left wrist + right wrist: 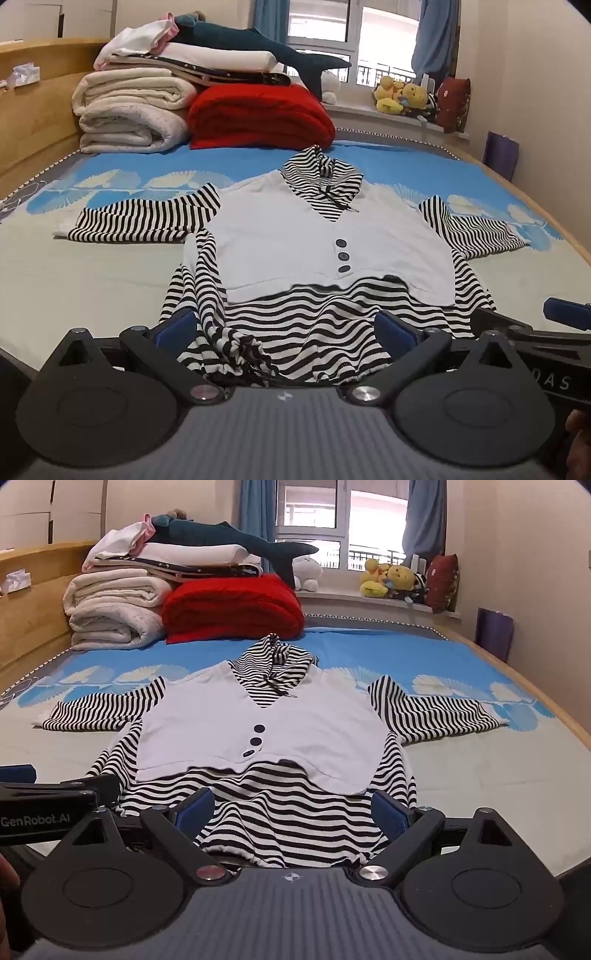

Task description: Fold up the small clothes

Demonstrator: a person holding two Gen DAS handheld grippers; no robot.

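A small black-and-white striped hooded top with a white vest front and three dark buttons lies flat on the bed, sleeves spread to both sides, hood away from me; it also shows in the right wrist view. My left gripper is open, its blue pads either side of the bunched striped hem at the garment's near left. My right gripper is open over the near right of the hem. Neither grips cloth. The right gripper's finger shows at the edge of the left view.
The bed sheet is blue with white leaf prints. Folded white blankets, a red blanket and a plush shark are stacked at the head. Plush toys sit on the windowsill. A wooden bed frame runs along the left.
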